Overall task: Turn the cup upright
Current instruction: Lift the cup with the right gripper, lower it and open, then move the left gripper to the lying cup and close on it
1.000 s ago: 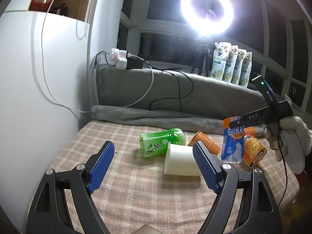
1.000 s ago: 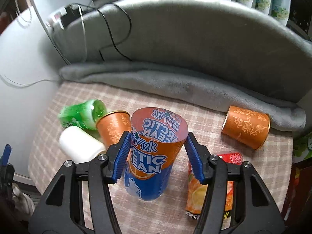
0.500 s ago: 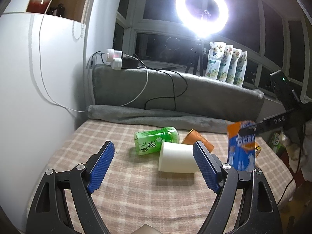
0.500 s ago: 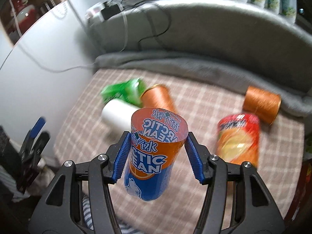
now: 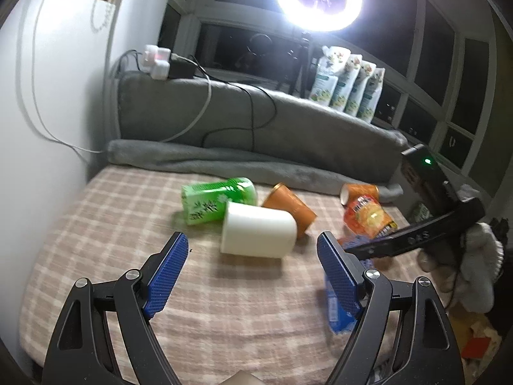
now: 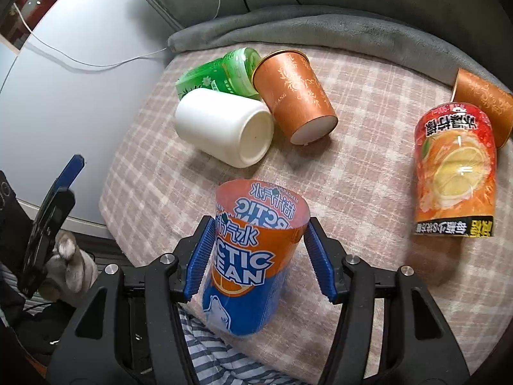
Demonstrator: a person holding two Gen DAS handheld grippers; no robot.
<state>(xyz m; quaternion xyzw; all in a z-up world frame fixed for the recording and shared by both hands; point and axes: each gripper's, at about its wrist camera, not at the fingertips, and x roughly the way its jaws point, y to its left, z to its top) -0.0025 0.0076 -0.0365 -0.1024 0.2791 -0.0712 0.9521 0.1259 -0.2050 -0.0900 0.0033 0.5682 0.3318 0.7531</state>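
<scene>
My right gripper (image 6: 256, 260) is shut on the blue and orange Arctic Ocean cup (image 6: 247, 266), open end up, at the near edge of the checked table (image 6: 352, 199). In the left wrist view that cup (image 5: 336, 304) shows partly behind my right finger. My left gripper (image 5: 253, 272) is open and empty, a short way in front of the white cup (image 5: 258, 232) that lies on its side. A green cup (image 5: 218, 199) and an orange cup (image 5: 290, 210) lie on their sides behind the white one.
A red and orange lemon cup (image 6: 455, 173) stands upside down at the right, with a second orange cup (image 6: 484, 102) lying behind it. A grey blanket roll (image 5: 224, 160) lines the table's far edge. A white cabinet (image 5: 38, 112) stands at the left.
My right gripper has carried the Arctic Ocean cup down and toward the near edge of the table. My left gripper has tilted down and moved closer to the white cup.
</scene>
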